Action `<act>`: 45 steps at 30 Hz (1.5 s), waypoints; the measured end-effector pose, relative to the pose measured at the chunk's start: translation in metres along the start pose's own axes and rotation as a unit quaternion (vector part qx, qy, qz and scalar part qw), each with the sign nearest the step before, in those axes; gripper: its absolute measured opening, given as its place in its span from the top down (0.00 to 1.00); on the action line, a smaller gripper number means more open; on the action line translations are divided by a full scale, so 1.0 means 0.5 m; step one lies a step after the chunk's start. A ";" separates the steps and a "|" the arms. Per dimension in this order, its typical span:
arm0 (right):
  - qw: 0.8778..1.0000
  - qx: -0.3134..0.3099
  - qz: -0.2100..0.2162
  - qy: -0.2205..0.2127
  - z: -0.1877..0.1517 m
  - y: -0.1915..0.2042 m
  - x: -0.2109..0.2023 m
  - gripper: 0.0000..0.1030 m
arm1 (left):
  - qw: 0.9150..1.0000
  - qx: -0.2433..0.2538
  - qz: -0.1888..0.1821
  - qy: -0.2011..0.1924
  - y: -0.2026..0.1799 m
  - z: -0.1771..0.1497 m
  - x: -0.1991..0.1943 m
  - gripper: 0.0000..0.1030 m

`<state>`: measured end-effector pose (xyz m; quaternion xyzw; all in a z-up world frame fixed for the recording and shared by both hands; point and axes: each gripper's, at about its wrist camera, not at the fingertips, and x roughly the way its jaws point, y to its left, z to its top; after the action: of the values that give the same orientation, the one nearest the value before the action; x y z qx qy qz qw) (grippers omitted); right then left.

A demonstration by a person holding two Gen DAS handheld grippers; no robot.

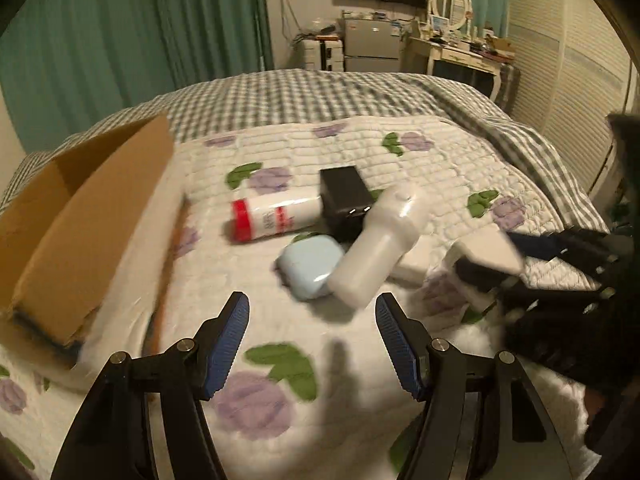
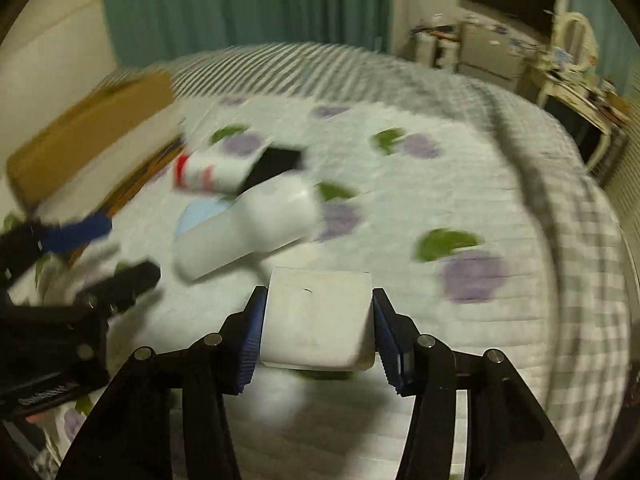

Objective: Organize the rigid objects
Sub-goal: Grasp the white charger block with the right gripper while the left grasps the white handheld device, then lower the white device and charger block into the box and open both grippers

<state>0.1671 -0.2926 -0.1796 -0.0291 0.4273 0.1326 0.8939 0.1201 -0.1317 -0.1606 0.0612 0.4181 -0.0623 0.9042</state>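
Squarely in right tool [image 2: 318, 326]: smooth white block [image 2: 316, 316]

Your right tool [image 2: 319, 330] clamps a white block [image 2: 318, 320] above the floral quilt [image 2: 400, 184]; a white bottle [image 2: 244, 232] lies just ahead.

Ahead of left gripper [image 1: 312, 344]: bare quilt [image 1: 280, 380], then clustered bottles [image 1: 372, 248], case [image 1: 310, 266]; cardboard box [image 1: 88, 232] blocks left.
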 end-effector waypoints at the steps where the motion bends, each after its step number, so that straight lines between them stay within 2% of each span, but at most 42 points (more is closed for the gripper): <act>1: 1.000 0.012 -0.006 -0.010 0.003 -0.021 -0.014 0.51 | 1.000 0.002 -0.005 -0.002 -0.007 0.007 0.005 0.33; 7: 0.998 0.051 -0.021 -0.020 0.009 -0.081 -0.032 0.51 | 0.998 0.041 -0.044 -0.019 -0.073 0.066 0.047 0.33; 11: 0.998 0.059 -0.021 -0.017 0.008 -0.095 -0.024 0.51 | 0.997 0.057 -0.045 -0.017 -0.101 0.084 0.079 0.33; 17: 0.998 0.060 -0.013 -0.019 0.009 -0.105 -0.013 0.51 | 0.998 0.052 -0.048 0.002 -0.100 0.085 0.113 0.36; 18: 0.998 0.060 -0.012 -0.019 0.009 -0.107 -0.011 0.51 | 0.997 0.054 -0.051 0.006 -0.101 0.082 0.117 0.38; 20: 0.998 0.060 -0.010 -0.018 0.007 -0.109 -0.009 0.51 | 0.997 0.062 -0.049 0.016 -0.105 0.077 0.126 0.53; 21: 0.998 0.060 -0.010 -0.019 0.006 -0.110 -0.008 0.51 | 0.996 0.066 -0.049 0.022 -0.106 0.076 0.132 0.56; 25: 0.998 0.063 -0.010 -0.025 0.007 -0.114 -0.015 0.51 | 0.996 0.072 -0.048 0.023 -0.111 0.079 0.124 0.57; 31: 0.997 0.059 -0.014 -0.044 0.018 -0.111 -0.048 0.51 | 0.997 0.065 -0.045 0.011 -0.097 0.083 0.069 0.57; 35: 0.997 0.046 -0.019 -0.063 0.033 -0.093 -0.088 0.51 | 0.998 0.047 -0.045 -0.005 -0.063 0.099 -0.001 0.57; 41: 0.995 0.024 -0.031 -0.091 0.071 -0.042 -0.171 0.51 | 0.998 0.041 -0.037 -0.040 0.007 0.130 -0.122 0.57; 45: 0.993 -0.004 -0.031 -0.117 0.119 0.029 -0.238 0.51 | 0.996 0.035 -0.031 -0.071 0.067 0.154 -0.203 0.57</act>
<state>0.1367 -0.2940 -0.0491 -0.0302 0.3179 0.1092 0.9413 0.1179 -0.1047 -0.0317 0.0751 0.3524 -0.1088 0.9264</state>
